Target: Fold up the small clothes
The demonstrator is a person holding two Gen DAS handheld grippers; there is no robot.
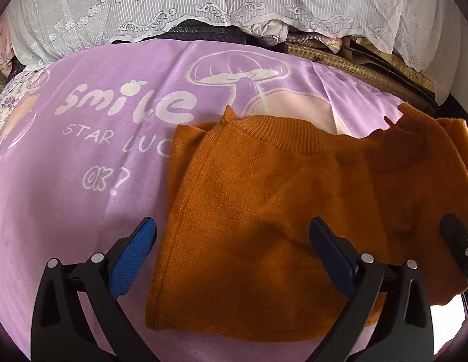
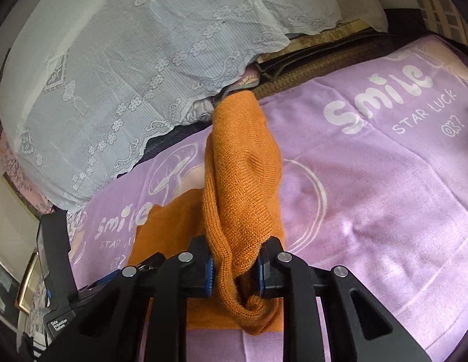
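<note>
An orange knit sweater (image 1: 264, 211) lies partly folded on a purple printed blanket (image 1: 83, 181). My left gripper (image 1: 232, 235) is open just above the sweater's near left part, its blue pads (image 1: 134, 259) spread wide and holding nothing. My right gripper (image 2: 235, 267) is shut on a bunched sleeve of the sweater (image 2: 243, 181) and holds it lifted above the blanket (image 2: 369, 196). The rest of the sweater lies flat below it (image 2: 170, 229). The right gripper's black body shows at the right edge of the left wrist view (image 1: 457, 241).
White lace cloth (image 1: 203, 3) drapes over piled things at the far edge of the blanket. A woven mat edge (image 1: 354, 66) lies behind at the right. The left gripper's body (image 2: 55, 256) shows at the lower left of the right wrist view.
</note>
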